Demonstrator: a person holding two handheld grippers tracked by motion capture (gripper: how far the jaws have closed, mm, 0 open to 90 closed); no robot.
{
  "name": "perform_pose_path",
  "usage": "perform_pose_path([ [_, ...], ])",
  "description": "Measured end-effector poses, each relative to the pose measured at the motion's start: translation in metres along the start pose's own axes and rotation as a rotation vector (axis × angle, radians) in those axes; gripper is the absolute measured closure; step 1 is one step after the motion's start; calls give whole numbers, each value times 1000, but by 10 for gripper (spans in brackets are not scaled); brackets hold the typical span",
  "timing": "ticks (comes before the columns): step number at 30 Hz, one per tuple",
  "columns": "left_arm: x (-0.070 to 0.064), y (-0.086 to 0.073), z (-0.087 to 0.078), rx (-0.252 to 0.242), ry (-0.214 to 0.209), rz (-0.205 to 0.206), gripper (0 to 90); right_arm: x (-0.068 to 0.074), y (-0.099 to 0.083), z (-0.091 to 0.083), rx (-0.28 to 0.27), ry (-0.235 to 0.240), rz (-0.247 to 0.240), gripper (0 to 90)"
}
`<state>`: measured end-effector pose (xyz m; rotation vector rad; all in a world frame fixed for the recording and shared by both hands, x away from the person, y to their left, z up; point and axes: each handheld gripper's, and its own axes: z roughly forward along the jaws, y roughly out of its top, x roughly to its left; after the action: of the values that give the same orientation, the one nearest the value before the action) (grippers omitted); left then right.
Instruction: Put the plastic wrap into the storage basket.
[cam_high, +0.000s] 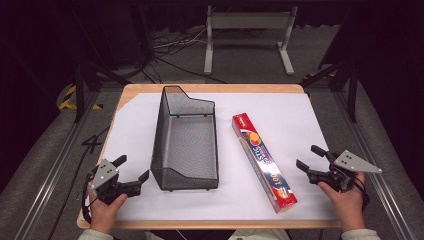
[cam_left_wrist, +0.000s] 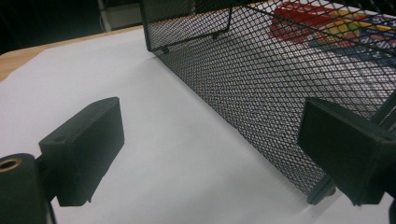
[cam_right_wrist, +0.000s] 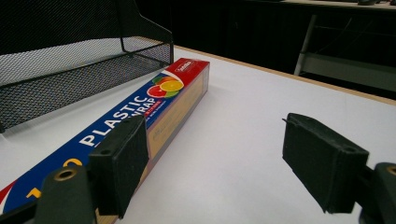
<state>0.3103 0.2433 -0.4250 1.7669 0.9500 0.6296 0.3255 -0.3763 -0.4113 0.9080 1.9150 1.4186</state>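
Plastic-wrap box (cam_high: 263, 161) is lying flat on white paper (cam_high: 300, 130), running near-to-far beside the mesh basket (cam_high: 186, 142), while left gripper (cam_high: 133, 173) and right gripper (cam_high: 308, 158) are hovering spread wide, empty.

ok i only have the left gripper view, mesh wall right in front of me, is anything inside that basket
Observer: No, from the high view the mesh basket holds nothing.
Operator: whats the colourful thing behind the mesh
Observer: A plastic wrap box, lying flat on the table on the basket's right, apart from it.
Operator: where are the other tongs
Observer: The right tongs sit open, just right of the box's near half, not touching it.
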Motion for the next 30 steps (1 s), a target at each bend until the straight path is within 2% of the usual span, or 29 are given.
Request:
perform_pose_path([
  [8,-2,1,1,4,12,3,83,1,2,1,12,0,-2,249],
  [11,-2,0,2,14,6,-24,86,2,5,3,24,-3,-11,249],
  [13,-2,0,2,14,9,-23,86,2,7,3,20,-6,-19,251],
  [18,-1,0,-1,10,20,-27,86,5,20,4,25,-11,-35,251],
  [23,-2,0,-1,12,24,-27,86,7,34,10,89,10,-33,270],
  [30,-2,0,-2,12,23,-27,86,8,49,13,102,26,-39,267],
])
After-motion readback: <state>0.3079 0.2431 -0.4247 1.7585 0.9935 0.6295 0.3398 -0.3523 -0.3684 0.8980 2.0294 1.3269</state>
